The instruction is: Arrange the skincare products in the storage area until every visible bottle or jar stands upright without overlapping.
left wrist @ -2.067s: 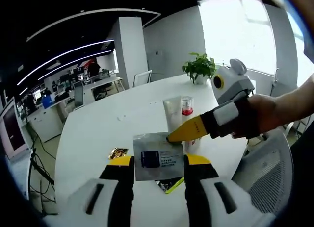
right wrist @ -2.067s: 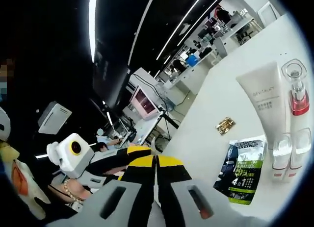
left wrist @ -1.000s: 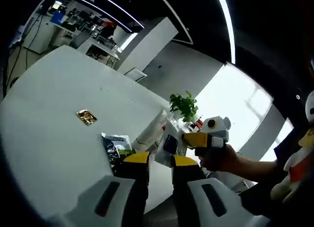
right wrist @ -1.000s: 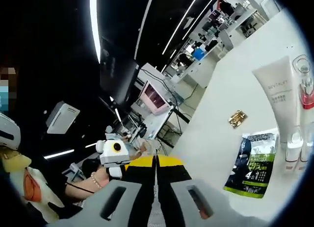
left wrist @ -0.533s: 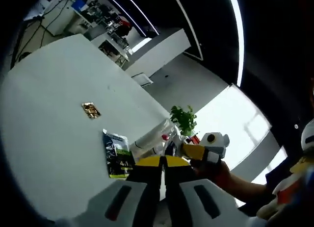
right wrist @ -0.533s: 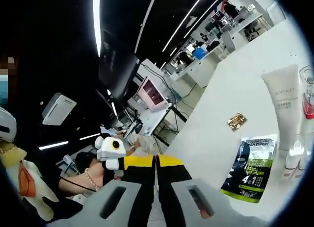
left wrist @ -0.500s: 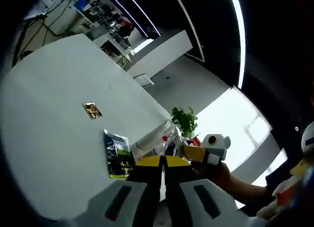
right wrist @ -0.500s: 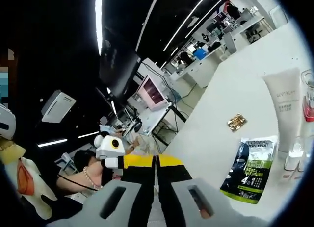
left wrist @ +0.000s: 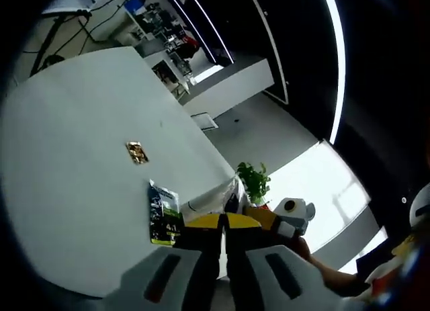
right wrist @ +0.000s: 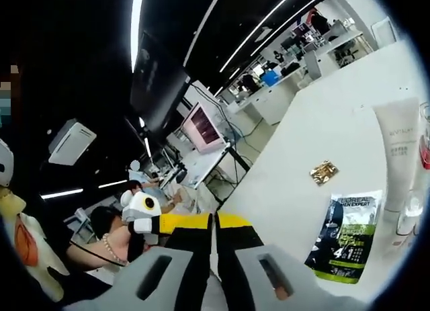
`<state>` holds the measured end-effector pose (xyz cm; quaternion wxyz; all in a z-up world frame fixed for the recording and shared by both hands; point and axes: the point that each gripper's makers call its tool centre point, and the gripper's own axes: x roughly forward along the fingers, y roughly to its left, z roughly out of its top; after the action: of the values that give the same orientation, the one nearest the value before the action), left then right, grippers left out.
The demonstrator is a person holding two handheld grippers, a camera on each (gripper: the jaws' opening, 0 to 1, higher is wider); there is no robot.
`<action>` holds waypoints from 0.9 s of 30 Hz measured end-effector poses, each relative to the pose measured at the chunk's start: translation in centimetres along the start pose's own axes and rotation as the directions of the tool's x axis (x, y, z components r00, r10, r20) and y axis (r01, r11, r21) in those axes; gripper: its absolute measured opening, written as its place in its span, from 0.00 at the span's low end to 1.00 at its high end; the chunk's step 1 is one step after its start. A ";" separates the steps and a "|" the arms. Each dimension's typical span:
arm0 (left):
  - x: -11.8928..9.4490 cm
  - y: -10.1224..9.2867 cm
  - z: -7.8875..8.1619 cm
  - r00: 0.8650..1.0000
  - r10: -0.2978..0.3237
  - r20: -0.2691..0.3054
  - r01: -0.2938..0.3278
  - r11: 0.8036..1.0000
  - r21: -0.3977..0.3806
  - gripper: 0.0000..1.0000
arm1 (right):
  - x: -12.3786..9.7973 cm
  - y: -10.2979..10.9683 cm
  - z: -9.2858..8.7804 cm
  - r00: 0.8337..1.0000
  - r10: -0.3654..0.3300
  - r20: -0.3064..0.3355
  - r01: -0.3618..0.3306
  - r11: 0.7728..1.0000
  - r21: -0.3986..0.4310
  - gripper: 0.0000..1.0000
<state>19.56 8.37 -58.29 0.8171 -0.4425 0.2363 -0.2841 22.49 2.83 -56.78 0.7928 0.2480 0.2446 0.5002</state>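
White tabletop (right wrist: 295, 190) carries the upright tube (right wrist: 402, 150) with a sachet (right wrist: 344, 236) laid flat just beside it, apparently placed apart to avoid overlap, while the left gripper (left wrist: 224, 221) and right gripper (right wrist: 213, 221) are held clenched, grasping nothing.

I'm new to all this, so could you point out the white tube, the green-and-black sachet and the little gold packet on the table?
white tube (right wrist: 400, 150), right gripper view, middle of its body.
green-and-black sachet (right wrist: 343, 236), right gripper view, centre of its printed face.
gold packet (right wrist: 324, 172), right gripper view, its middle.
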 end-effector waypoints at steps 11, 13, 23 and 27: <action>0.2 0.8 -0.8 0.999 0.011 -0.050 -0.010 1.000 0.018 0.01 | 0.8 -0.7 0.1 0.998 -0.061 0.005 0.062 0.998 -0.023 0.01; 0.3 1.1 -1.0 0.998 0.018 -0.061 -0.017 1.000 0.019 0.01 | 0.9 -1.5 -0.3 0.993 -0.115 -0.006 0.114 0.991 -0.068 0.01; 1.4 3.6 -2.0 0.989 0.103 -0.105 -0.105 0.994 -0.009 0.01 | 1.7 -4.4 -1.9 0.968 -0.249 -0.039 0.240 0.957 -0.160 0.01; 1.7 5.6 -2.6 0.978 0.158 -0.138 -0.157 0.987 0.017 0.01 | 2.4 -5.9 -3.2 0.954 -0.287 -0.088 0.262 0.939 -0.221 0.01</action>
<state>20.60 8.16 -64.62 0.8198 -0.3992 0.3262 -0.2493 25.28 3.27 -63.31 0.8604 0.0974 0.2701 0.4210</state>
